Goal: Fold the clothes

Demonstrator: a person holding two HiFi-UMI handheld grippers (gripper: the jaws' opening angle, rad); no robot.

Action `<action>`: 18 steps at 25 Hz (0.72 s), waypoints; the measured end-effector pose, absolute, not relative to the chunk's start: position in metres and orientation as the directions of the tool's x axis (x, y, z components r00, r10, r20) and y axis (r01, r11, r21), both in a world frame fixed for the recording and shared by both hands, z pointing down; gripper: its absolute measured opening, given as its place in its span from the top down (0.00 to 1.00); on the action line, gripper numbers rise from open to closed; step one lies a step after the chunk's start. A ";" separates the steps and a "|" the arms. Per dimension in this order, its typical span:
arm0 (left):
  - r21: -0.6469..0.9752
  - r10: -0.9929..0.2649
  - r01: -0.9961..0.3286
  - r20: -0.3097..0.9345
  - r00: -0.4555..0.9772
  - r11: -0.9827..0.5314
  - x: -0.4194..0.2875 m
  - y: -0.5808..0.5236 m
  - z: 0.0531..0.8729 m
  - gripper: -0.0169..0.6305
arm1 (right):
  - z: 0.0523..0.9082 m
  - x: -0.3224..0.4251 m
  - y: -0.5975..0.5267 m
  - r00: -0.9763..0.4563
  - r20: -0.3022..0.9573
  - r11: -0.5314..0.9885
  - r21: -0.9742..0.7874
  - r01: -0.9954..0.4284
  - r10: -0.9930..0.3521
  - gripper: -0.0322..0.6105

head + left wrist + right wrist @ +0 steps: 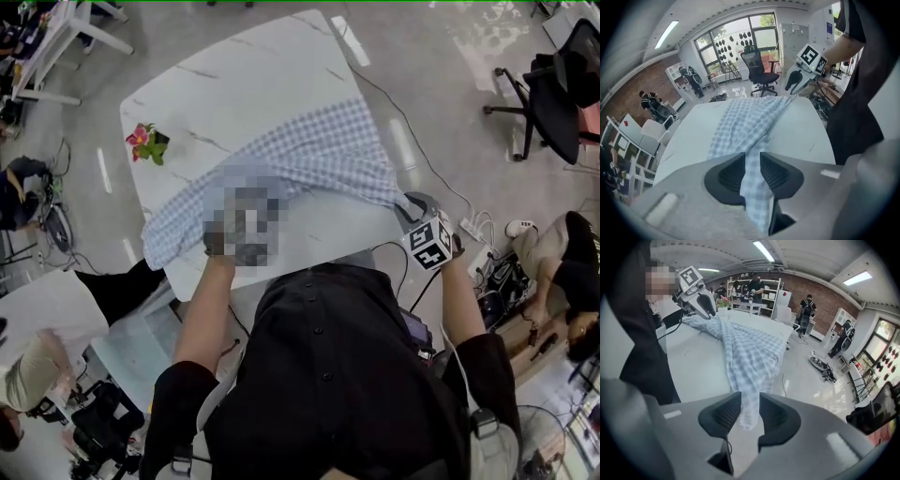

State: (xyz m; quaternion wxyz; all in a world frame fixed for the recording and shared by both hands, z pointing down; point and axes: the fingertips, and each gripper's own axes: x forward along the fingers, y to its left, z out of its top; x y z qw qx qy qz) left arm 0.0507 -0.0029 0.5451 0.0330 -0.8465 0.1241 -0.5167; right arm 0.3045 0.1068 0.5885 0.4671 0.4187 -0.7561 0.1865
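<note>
— Left gripper [752, 158] first: what sits between its jaws?

— Its ribbed pads are pressed onto a bunched edge of the blue-and-white checked garment [750, 122], and a tail of cloth hangs out below them. The right gripper [750, 401] pinches another edge, but only the tip of the cloth reaches in between its pads.

— Where does the garment lie from there?

— It runs in a loose, creased band between the two grippers, over the near part of the white marble-look table [234, 84]. Its right end is lifted at the near right corner. Its left end reaches the table's left edge, past the left gripper. A small pot of flowers [145, 142] stands farther along that left edge, apart from the cloth.

— How will it handle?

— I judge it light, thin and completely limp. It sags wherever it isn't held and creases easily, but nothing about it is fragile. The ribbed pads should keep it from sliding.

— Where would you take hold?

— At a hem or corner, where the layers are thicker, and with a deeper bite than the right gripper has now. That shallow pinch looks like the one that could slip if the cloth is pulled taut.
</note>
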 end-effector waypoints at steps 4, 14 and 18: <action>-0.166 -0.198 -0.113 0.880 0.432 -0.980 0.080 -0.002 0.556 0.81 | 0.599 0.328 0.120 -0.204 0.866 0.559 0.100 -0.823 -0.456 0.76; -0.190 -0.137 0.079 0.888 0.439 -0.979 0.145 0.016 0.575 0.78 | 0.641 0.348 0.145 -0.259 0.889 0.672 0.072 -0.737 -0.379 0.74; -0.218 -0.107 0.201 0.885 0.452 -0.955 0.178 0.026 0.577 0.78 | 0.630 0.354 0.131 -0.294 0.860 0.637 0.046 -0.770 -0.417 0.74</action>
